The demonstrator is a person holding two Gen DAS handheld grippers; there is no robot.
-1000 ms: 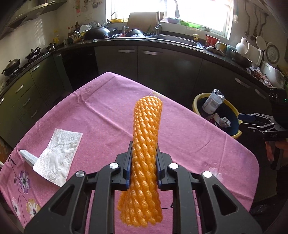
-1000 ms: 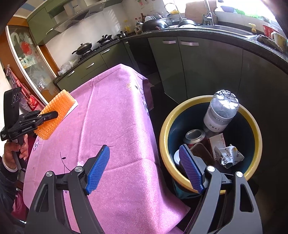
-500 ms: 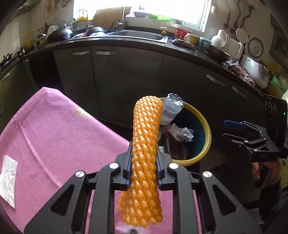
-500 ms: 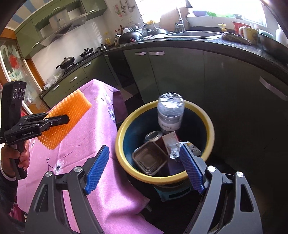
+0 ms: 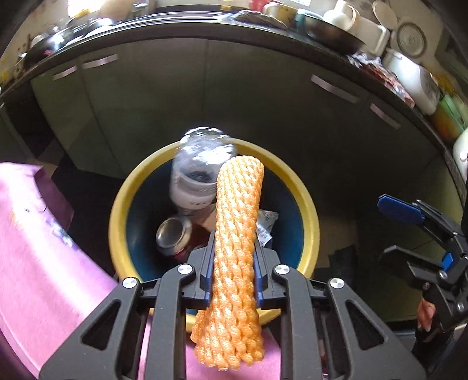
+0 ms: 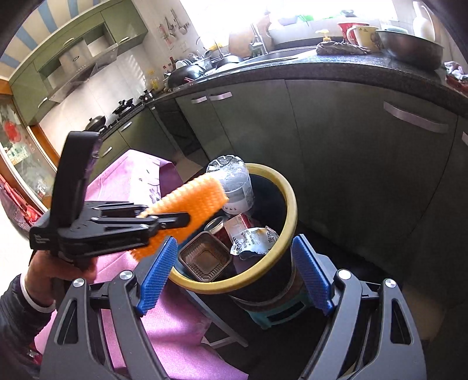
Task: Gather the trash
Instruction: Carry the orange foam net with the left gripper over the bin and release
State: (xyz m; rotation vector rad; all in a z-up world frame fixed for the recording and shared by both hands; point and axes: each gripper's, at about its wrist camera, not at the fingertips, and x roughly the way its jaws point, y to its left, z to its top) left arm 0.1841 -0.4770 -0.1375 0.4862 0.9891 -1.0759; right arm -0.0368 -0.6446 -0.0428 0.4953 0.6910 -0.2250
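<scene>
Olive-green base cabinets [image 6: 336, 140] with silver handles, dark speckled countertop [image 6: 365, 65], bright window [image 6: 263, 11] over the sink, white tiled wall [image 6: 96, 87], green upper cabinets [image 6: 73, 46], dark floor [image 6: 365, 271].

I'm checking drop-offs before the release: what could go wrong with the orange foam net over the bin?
1. The left hand-held gripper holds the orange foam net with its lower end near the yellow rim; released here, it might catch the rim or land on the pink tablecloth.
2. The upright plastic bottle rises above the rim, so the net could lodge against it.
</scene>
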